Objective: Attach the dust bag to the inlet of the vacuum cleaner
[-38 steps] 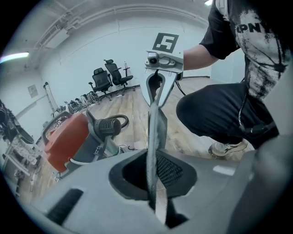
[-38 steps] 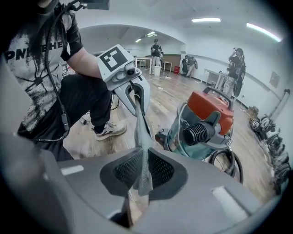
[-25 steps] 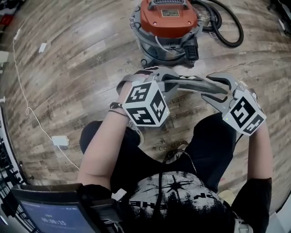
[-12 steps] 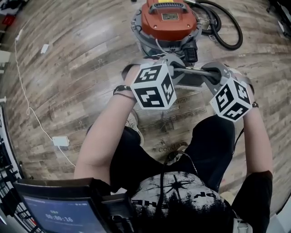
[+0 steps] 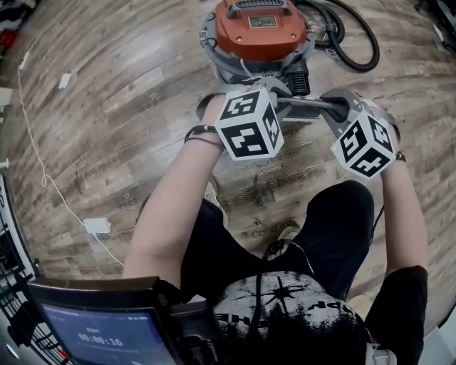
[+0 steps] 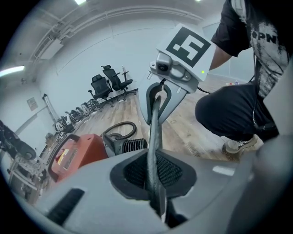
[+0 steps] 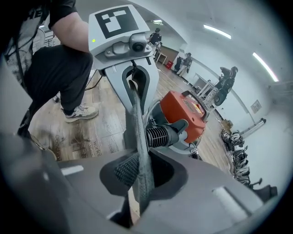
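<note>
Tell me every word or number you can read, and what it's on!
"00:00:16": on the screen, bottom left of the head view.
"OPN", cut off: on the person's shirt.
Label on the vacuum cleaner: too small to read.
Print on the floor: too blurred.

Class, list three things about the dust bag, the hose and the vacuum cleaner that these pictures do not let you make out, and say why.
1. Opening of the dust bag: the head view shows only a thin strip of the bag, and both gripper views see it edge-on.
2. Far end of the hose: in the head view it is cut off by the top edge.
3. Print on the label of the vacuum cleaner: in the head view it is too small to read.
</note>
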The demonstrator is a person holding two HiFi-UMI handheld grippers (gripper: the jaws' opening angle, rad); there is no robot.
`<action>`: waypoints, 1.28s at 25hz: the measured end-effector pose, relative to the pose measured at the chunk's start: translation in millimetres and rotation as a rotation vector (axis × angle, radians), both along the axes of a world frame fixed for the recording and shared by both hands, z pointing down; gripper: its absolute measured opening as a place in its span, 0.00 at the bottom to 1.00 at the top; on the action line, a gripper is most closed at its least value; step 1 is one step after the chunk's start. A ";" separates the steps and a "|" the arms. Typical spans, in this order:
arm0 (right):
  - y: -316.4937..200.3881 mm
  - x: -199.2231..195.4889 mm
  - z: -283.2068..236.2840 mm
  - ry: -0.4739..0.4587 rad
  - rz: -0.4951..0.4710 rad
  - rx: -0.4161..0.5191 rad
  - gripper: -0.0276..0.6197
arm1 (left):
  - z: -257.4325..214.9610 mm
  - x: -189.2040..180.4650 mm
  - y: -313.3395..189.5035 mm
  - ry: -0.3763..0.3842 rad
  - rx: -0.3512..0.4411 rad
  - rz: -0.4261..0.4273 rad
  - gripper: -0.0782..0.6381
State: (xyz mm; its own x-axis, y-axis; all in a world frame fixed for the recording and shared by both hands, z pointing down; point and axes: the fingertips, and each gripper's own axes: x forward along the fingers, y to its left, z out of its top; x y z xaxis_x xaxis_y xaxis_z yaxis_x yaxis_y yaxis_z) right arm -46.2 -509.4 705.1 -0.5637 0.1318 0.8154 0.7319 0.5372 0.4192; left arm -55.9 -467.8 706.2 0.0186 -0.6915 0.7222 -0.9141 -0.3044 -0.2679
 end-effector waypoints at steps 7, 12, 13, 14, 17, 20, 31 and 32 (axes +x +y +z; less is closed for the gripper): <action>-7.6 -14.5 28.4 0.030 0.023 0.014 0.11 | 26.0 -12.3 -5.6 0.009 -0.040 -0.027 0.15; -10.0 -35.5 40.6 0.028 -0.025 0.090 0.11 | 46.6 -33.4 -9.3 0.039 -0.012 -0.029 0.15; -9.5 -36.7 40.4 0.030 -0.037 0.110 0.11 | 49.2 -34.6 -9.0 0.050 -0.006 -0.032 0.15; -9.1 -38.9 40.4 0.034 -0.049 0.129 0.11 | 52.2 -36.9 -9.0 0.063 -0.003 -0.036 0.15; -7.6 -47.3 42.2 0.045 -0.085 0.181 0.11 | 63.8 -47.0 -10.4 0.097 -0.001 -0.057 0.15; 0.0 -47.9 39.8 0.051 -0.113 0.203 0.11 | 71.3 -50.2 -7.3 0.106 -0.001 -0.067 0.15; -35.1 -43.3 68.6 0.078 0.090 0.032 0.12 | 44.3 -28.2 -30.2 0.031 0.037 -0.049 0.15; -35.1 -43.1 70.7 0.074 0.097 0.038 0.12 | 44.5 -28.1 -30.7 0.028 0.036 -0.048 0.15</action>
State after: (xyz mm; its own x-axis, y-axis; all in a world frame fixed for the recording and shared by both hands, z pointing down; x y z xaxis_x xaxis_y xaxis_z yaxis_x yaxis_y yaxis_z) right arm -89.3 -544.5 775.8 -0.5103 0.0484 0.8586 0.7073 0.5916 0.3870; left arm -84.0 -498.5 750.7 0.0045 -0.7178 0.6963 -0.9346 -0.2507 -0.2524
